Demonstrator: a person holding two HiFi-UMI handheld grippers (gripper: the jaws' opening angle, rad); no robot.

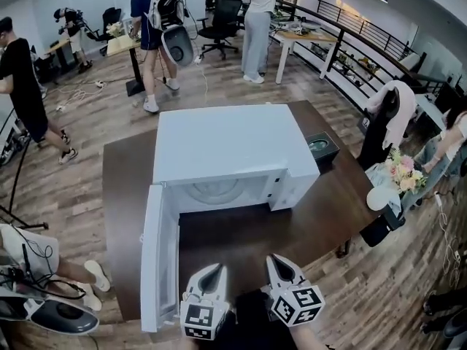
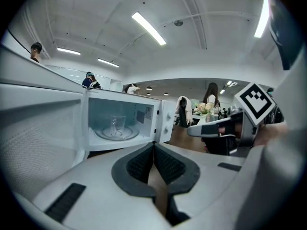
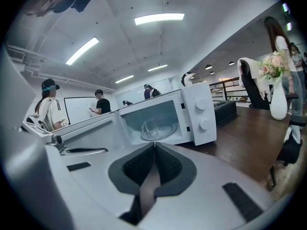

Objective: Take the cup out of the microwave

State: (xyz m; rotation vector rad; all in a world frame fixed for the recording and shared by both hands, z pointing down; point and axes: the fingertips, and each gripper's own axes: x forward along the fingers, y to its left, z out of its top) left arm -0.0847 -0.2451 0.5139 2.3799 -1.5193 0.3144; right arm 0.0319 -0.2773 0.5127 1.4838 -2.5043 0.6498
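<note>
A white microwave (image 1: pixel 233 152) stands on a dark brown table (image 1: pixel 321 217), its door (image 1: pixel 152 257) swung open to the left. Inside, a clear glass cup (image 2: pixel 116 125) stands on the glass turntable; the right gripper view also shows the cup (image 3: pixel 147 127). In the head view I make out only the turntable (image 1: pixel 217 192). My left gripper (image 1: pixel 217 270) and right gripper (image 1: pixel 276 261) sit side by side in front of the opening, some way short of it. Both point at the cavity. The left gripper (image 2: pixel 154 145) is shut and empty, and so is the right gripper (image 3: pixel 154 143).
A small black box (image 1: pixel 322 150) sits on the table behind the microwave's right side. A white vase of flowers (image 1: pixel 398 179) stands off the table's right edge beside a draped chair. Several people stand around the room, and a black office chair (image 1: pixel 221 22) is at the back.
</note>
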